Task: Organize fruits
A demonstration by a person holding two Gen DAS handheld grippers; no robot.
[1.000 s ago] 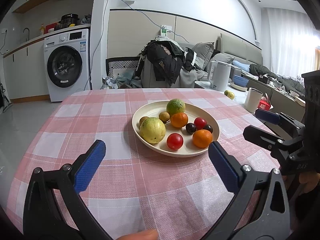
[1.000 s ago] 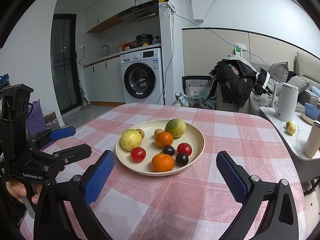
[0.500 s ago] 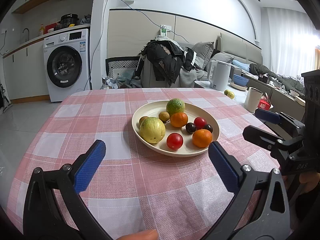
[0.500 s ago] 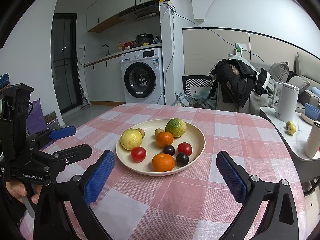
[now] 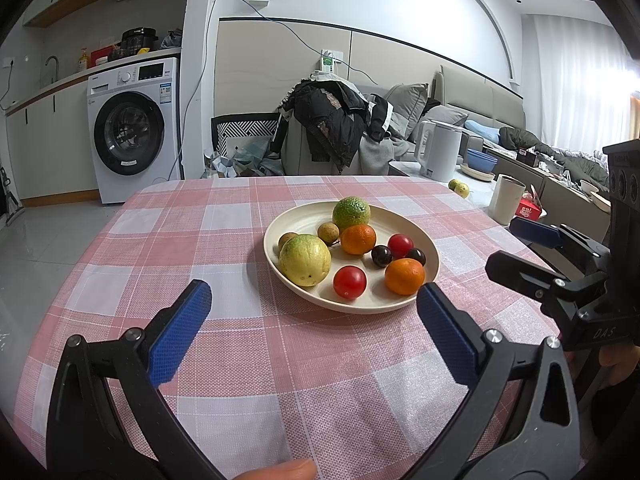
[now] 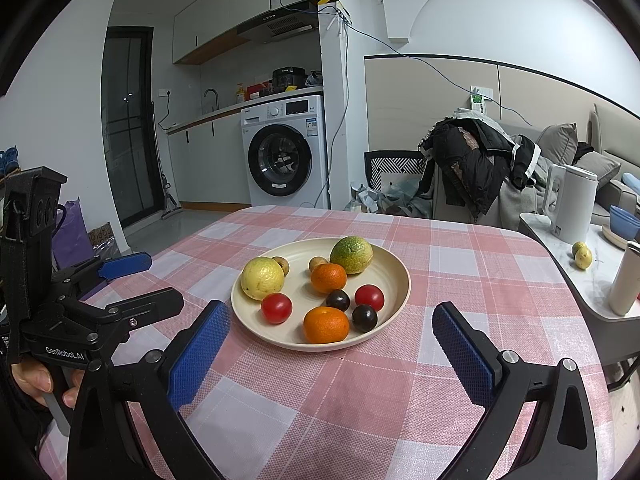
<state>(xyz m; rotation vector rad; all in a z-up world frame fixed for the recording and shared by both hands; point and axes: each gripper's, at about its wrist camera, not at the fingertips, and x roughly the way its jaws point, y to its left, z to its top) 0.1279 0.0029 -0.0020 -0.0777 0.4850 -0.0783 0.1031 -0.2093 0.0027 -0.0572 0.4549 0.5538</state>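
- Holding both wide open and empty, your left hand-held gripper (image 5: 312, 320) and right hand-held gripper (image 6: 330, 344) hover near the plate (image 5: 296, 216).
- Fruits (image 5: 358, 239) sit on it, mid-bench (image 5: 224, 240), well apart from the edges.

Left wrist view: sits behind the left tool (image 5: 314, 320), low over the near edge of the desk (image 5: 240, 360), facing forward and slightly down; plate (image 5: 288, 224) near, centre-right.

Right wrist view: sits behind the right tool (image 6: 332, 344), same low height, facing forward; plate (image 6: 396, 276) near, centre.

Shared: plate, desk, washing machine (image 5: 132, 128) (image 6: 286, 152). Each view catches the other tool at its edge (image 5: 560, 264) (image 6: 120, 280).
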